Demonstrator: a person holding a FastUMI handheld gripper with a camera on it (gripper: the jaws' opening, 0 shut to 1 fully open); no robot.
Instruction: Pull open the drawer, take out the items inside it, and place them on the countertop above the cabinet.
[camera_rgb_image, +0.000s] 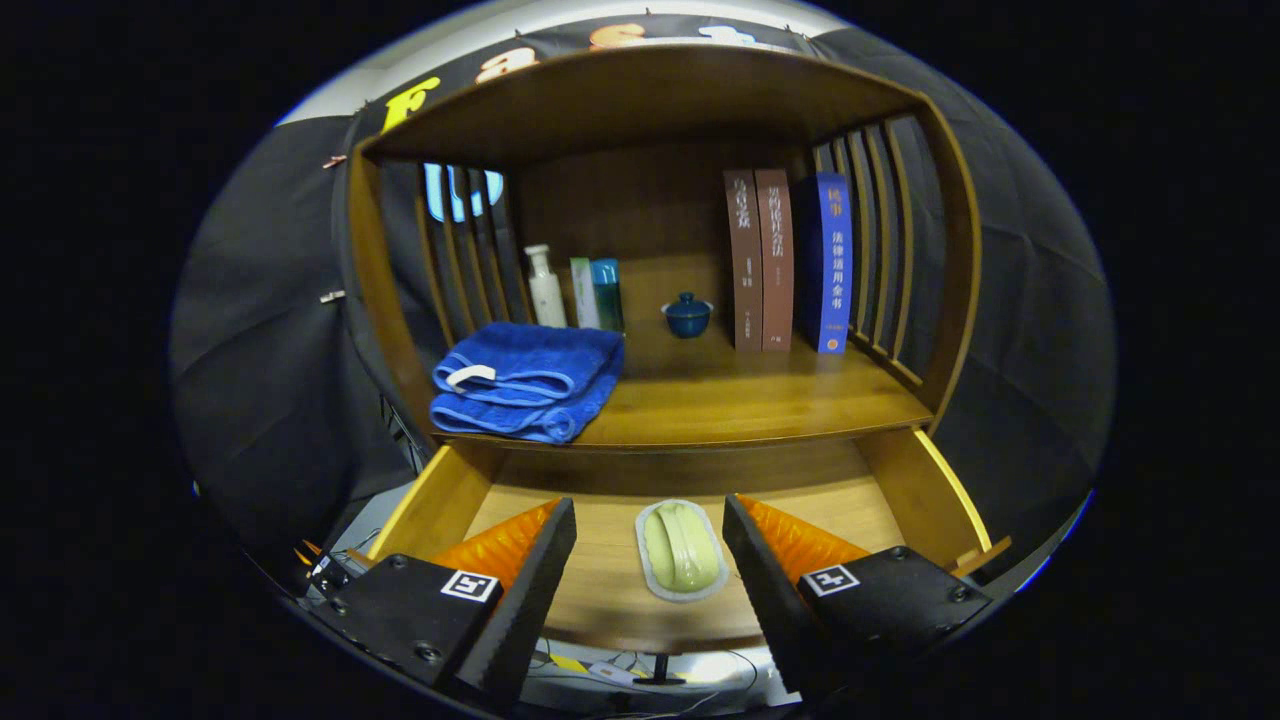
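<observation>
The wooden drawer (905, 490) stands pulled out below the countertop (760, 400) of the cabinet. On its floor lies a pale green soap-like item in a light oval dish (682, 549). My gripper (650, 515) hovers over the drawer with its fingers open, one on each side of the dish and apart from it. A folded blue towel (528, 379) lies on the countertop's left part, just beyond the left finger.
At the back of the countertop stand a white bottle (545, 286), two small cartons (598, 293), a dark blue lidded cup (687, 314) and three upright books (788, 262). Slatted wooden sides and a top board enclose the shelf. Cables lie below the drawer front.
</observation>
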